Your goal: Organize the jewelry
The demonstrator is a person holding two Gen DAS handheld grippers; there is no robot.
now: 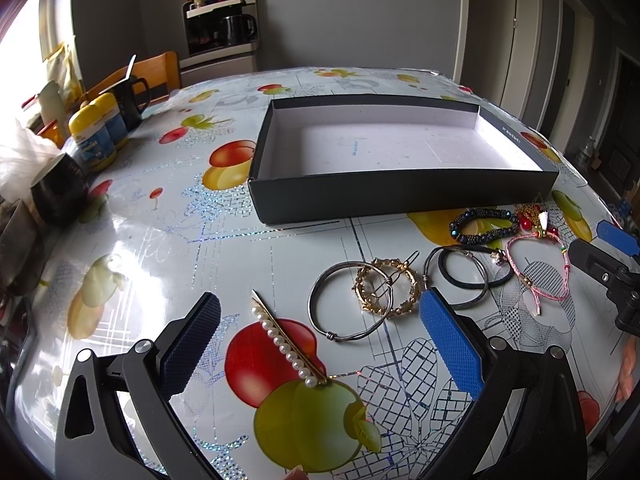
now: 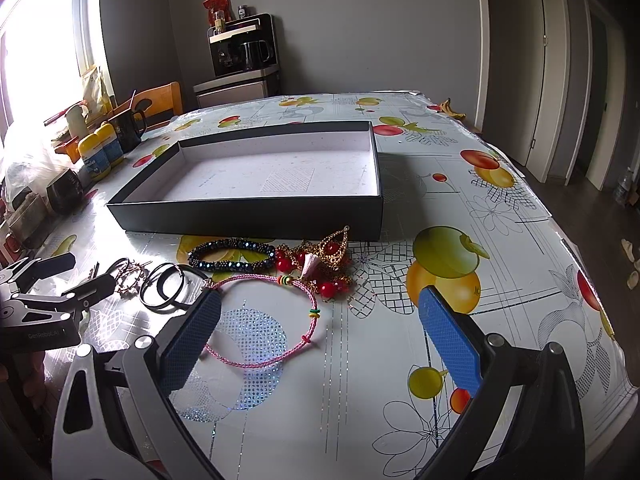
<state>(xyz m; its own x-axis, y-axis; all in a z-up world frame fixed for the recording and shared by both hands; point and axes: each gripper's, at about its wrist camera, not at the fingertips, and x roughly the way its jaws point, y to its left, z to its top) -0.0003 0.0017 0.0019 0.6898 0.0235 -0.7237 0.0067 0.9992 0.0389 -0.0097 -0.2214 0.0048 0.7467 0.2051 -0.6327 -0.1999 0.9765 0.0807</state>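
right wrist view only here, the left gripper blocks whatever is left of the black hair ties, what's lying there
Observer: A silver bangle lies flat on the table there, overlapping a gold wreath-shaped clip.
Operator: anything nearer the left gripper than that
Observer: Yes. In the left wrist view, a pearl hair pin lies on the table in the gap between the fingers of the left gripper.
Operator: is it gripped
Observer: No. The left gripper is open, and the pin touches neither finger.
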